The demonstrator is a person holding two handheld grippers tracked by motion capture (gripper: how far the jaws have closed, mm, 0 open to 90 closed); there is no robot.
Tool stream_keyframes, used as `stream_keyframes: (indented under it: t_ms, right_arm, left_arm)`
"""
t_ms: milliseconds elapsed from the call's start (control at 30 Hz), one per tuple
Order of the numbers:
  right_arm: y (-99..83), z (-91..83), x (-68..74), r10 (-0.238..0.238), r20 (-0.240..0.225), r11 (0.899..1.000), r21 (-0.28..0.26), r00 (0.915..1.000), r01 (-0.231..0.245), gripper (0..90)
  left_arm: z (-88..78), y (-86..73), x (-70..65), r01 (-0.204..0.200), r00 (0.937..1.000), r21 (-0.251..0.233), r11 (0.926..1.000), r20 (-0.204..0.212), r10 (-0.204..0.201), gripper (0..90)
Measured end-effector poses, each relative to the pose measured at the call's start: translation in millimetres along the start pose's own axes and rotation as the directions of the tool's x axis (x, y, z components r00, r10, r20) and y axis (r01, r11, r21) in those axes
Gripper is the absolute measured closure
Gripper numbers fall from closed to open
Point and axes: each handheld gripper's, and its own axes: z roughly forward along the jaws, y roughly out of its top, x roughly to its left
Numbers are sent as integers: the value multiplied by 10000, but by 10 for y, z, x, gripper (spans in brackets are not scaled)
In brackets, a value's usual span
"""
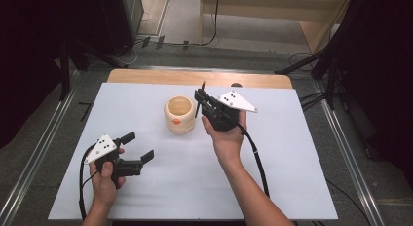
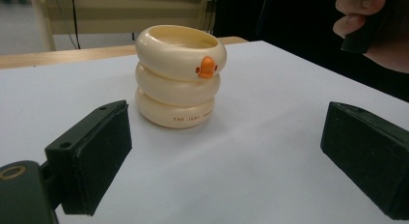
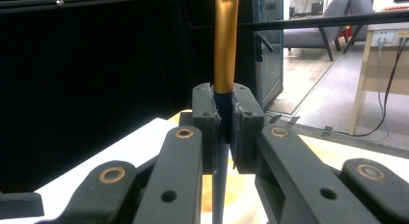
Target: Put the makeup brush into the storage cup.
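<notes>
Your right tool point(image 1: 200, 100) pinches a slim gold-and-blue pen point(image 3: 225, 45) upright just beside the cream ringed cup point(image 1: 178, 114) at mid-counter point(image 1: 292, 153), seemingly poised to drop it in; your left tool point(image 1: 138, 146) rests spread wide, aimed at the cup.

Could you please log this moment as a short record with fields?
surface: white table
holder: cream ringed cup, upright, orange beak on its side
left tongs: open, aimed at the cup, apart from it
right tongs: shut on a gold and blue pen, held beside the cup
pen: upright between the pads
</notes>
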Motion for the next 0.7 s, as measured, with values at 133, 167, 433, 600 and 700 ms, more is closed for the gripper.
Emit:
stream_keyframes:
  t_ms: [133, 167, 433, 600, 700]
  right_arm:
    - [31, 40, 6, -34, 2, 10000, -28, 10000, 34, 838]
    - [44, 60, 11, -32, -4, 10000, -66, 10000, 32, 838]
    - [67, 136, 27, -89, -3, 10000, -12, 10000, 89, 838]
    - [85, 171, 27, -92, 13, 9999, -54, 10000, 92, 838]
    - [91, 199, 32, -79, 8, 10000, -60, 10000, 79, 838]
  left_arm:
    - [-2, 0, 4, 5, 10000, -16, 10000, 4, -5, 45]
    - [-3, 1, 2, 5, 10000, -15, 10000, -3, -5, 44]
    - [5, -1, -19, -16, 10000, -15, 10000, 11, 16, 25]
    - [-2, 3, -24, -3, 9999, -89, 10000, -121, 2, 0]
    - [-11, 8, -25, -39, 9998, -96, 9999, -209, 37, 0]
